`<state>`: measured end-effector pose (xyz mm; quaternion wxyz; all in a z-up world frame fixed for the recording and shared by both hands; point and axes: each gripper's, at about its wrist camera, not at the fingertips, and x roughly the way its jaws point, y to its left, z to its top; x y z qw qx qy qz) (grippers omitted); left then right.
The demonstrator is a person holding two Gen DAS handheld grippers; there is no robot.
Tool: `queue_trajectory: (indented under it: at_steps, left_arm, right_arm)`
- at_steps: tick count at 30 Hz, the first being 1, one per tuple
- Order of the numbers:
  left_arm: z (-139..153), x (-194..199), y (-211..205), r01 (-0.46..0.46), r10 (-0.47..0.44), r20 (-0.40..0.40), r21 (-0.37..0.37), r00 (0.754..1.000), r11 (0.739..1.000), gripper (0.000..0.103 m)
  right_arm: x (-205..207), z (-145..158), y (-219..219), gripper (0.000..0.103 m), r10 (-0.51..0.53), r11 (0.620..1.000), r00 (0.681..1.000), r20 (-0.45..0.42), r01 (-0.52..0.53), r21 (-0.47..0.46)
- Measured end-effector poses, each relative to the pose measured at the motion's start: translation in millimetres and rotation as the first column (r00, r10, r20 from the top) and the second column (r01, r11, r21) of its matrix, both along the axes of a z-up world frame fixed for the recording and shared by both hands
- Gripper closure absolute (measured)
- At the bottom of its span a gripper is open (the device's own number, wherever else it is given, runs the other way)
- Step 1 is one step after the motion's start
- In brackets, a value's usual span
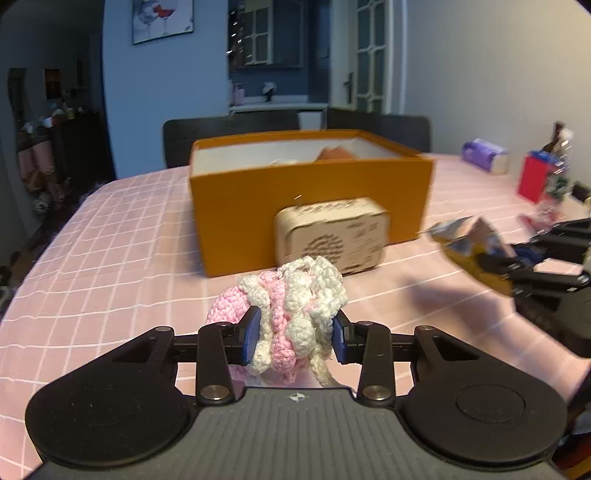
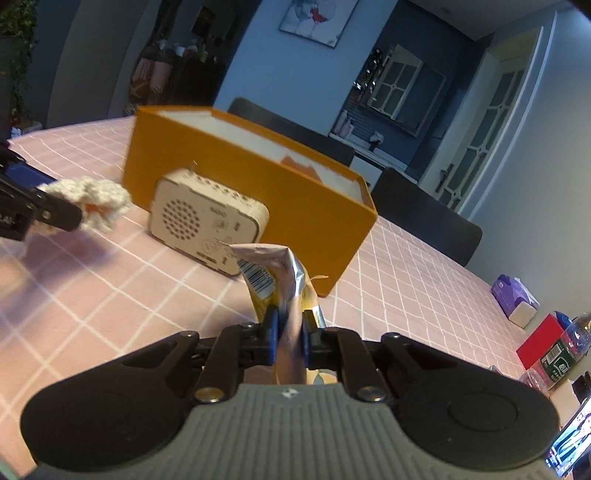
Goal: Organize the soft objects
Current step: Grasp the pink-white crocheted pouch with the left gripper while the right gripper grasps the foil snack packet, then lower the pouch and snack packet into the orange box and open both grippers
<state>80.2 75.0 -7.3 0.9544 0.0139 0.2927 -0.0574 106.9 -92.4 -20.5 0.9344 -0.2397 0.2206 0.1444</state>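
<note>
The left gripper clamps a crocheted pouch and the right gripper pinches a foil packet, both lifted off the table to go into the orange box.

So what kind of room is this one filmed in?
Most likely a home dining room: a table under a pink checked tablecloth, dark dining chairs behind it, a framed picture on the blue wall, and a panelled glass door leading off.
</note>
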Motion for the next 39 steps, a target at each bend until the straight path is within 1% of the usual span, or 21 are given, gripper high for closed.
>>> queue_trajectory:
  at_steps: [5, 9, 12, 15, 18, 20, 22, 26, 28, 31, 33, 36, 39]
  left_arm:
    - [21.9, -16.4, -9.8, 0.081, -0.079, 0.051, -0.052, 0.996, 0.995, 0.059]
    - [45.5, -19.6, -13.3, 0.138, -0.130, 0.113, -0.066, 0.985, 0.988, 0.059]
    - [65.5, -16.8, -13.6, 0.163, -0.151, 0.166, -0.060, 0.974, 0.985, 0.059]
    - [86.4, -8.9, -13.2, 0.193, -0.177, 0.215, -0.055, 0.961, 0.980, 0.059]
    - [106.0, 7.0, -10.5, 0.210, -0.184, 0.259, -0.079, 0.948, 0.974, 0.059]
    - [116.9, 20.7, -7.3, 0.204, -0.172, 0.285, -0.090, 0.943, 0.975, 0.059]
    - [126.3, 37.9, -2.2, 0.201, -0.161, 0.292, -0.115, 0.943, 0.973, 0.059]
    - [138.1, 81.3, 9.4, 0.195, -0.143, 0.267, -0.179, 0.953, 0.964, 0.059]
    - [138.4, 105.5, 15.6, 0.190, -0.135, 0.245, -0.219, 0.960, 0.957, 0.059]
    - [132.7, 143.3, 21.1, 0.147, -0.102, 0.197, -0.230, 0.975, 0.962, 0.059]
    - [125.6, 170.3, 26.0, 0.116, -0.080, 0.149, -0.252, 0.986, 0.961, 0.059]
    - [111.5, 204.8, 36.2, 0.076, -0.062, 0.057, -0.287, 0.996, 0.955, 0.059]
    - [92.8, 237.5, 41.4, 0.031, -0.043, -0.036, -0.284, 0.998, 0.958, 0.059]
  right_arm:
    - [-20.5, 27.3, -4.9, 0.093, 0.063, 0.996, 0.998, 0.011, -0.064, 0.054]
    - [-30.9, 56.3, -7.7, 0.093, 0.122, 0.990, 0.991, 0.051, -0.125, 0.070]
    - [-32.1, 81.3, -9.1, 0.093, 0.156, 0.984, 0.984, 0.086, -0.162, 0.076]
    - [-24.4, 108.6, -9.7, 0.093, 0.178, 0.978, 0.978, 0.112, -0.189, 0.088]
    - [-5.9, 133.4, -9.3, 0.093, 0.182, 0.975, 0.974, 0.132, -0.196, 0.107]
    - [12.9, 149.0, -7.7, 0.093, 0.176, 0.972, 0.976, 0.127, -0.193, 0.135]
    - [34.6, 162.6, -5.3, 0.093, 0.180, 0.966, 0.978, 0.110, -0.196, 0.170]
    - [80.5, 182.9, 3.1, 0.093, 0.186, 0.953, 0.979, 0.080, -0.199, 0.230]
    - [103.9, 186.0, 11.2, 0.093, 0.192, 0.951, 0.979, 0.073, -0.204, 0.234]
    - [141.1, 181.8, 23.9, 0.093, 0.188, 0.953, 0.981, 0.040, -0.192, 0.234]
    - [165.0, 177.9, 32.1, 0.093, 0.180, 0.954, 0.984, -0.003, -0.173, 0.244]
    - [198.0, 165.4, 46.2, 0.093, 0.165, 0.958, 0.985, -0.050, -0.148, 0.247]
    - [225.2, 151.6, 59.5, 0.093, 0.166, 0.964, 0.982, -0.090, -0.142, 0.223]
